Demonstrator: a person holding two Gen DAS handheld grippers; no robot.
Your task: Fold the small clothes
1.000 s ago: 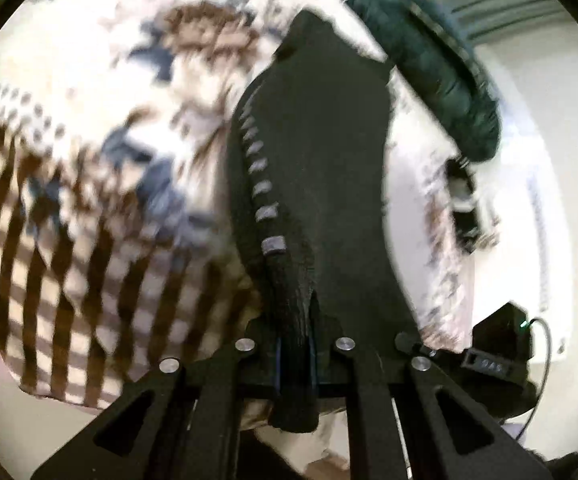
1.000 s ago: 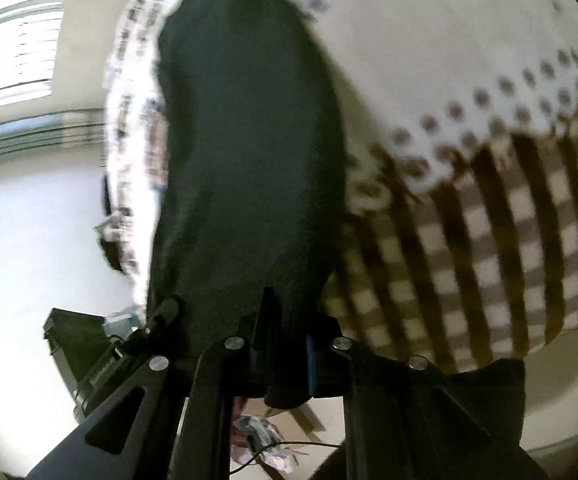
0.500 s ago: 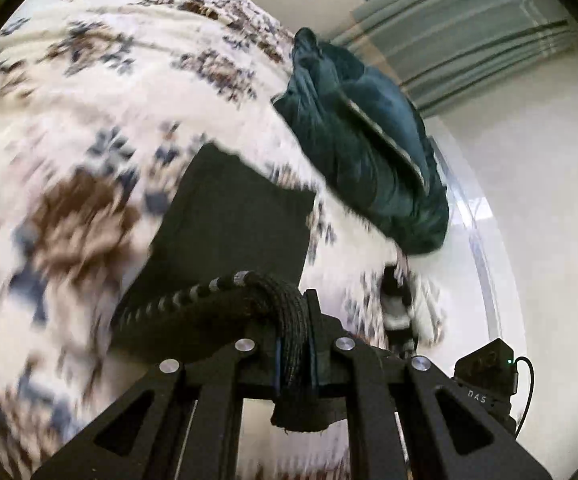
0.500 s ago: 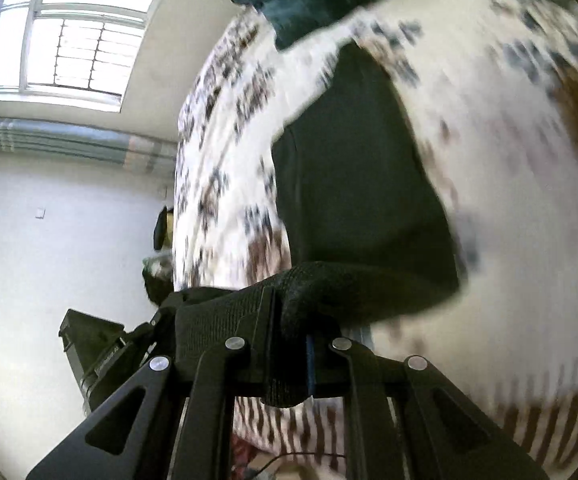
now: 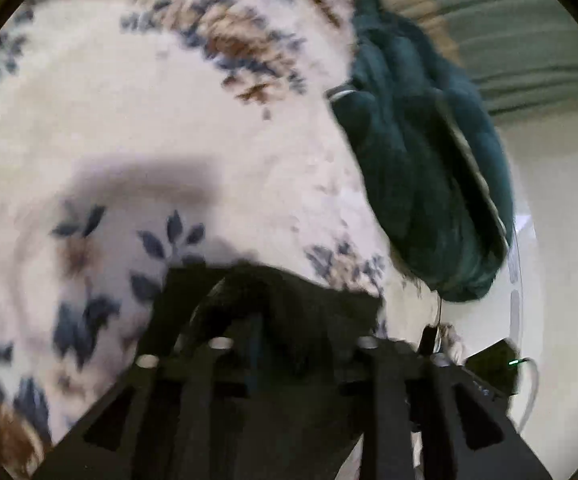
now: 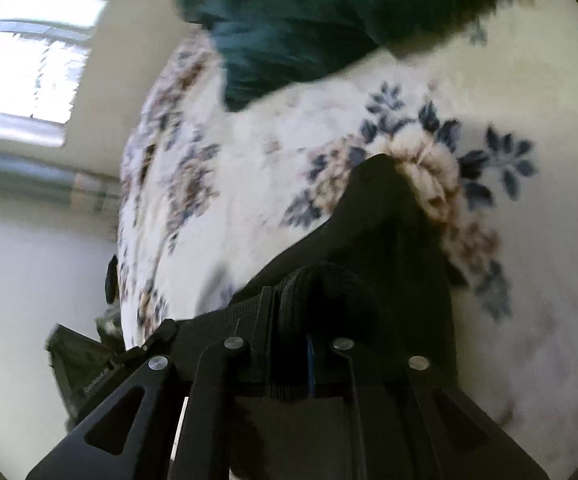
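A small black garment (image 5: 313, 300) is bunched over my left gripper (image 5: 289, 344), which is shut on its edge low over the floral blanket (image 5: 169, 120). In the right wrist view the same black garment (image 6: 385, 232) rises as a folded hump in front of my right gripper (image 6: 301, 352), which is shut on its ribbed edge. Most of the garment is hidden by the gripper bodies. Both views are motion-blurred.
A heap of dark teal clothing (image 5: 421, 160) lies on the blanket ahead and to the right; it fills the top of the right wrist view (image 6: 309, 20). A black device with a green light (image 5: 497, 364) sits beyond the bed edge. A window (image 6: 29, 60) is at far left.
Both grippers have carried the black garment forward over the blanket toward the teal heap. The garment, hanging stretched a second ago, is now doubled over and bunched at the fingers.
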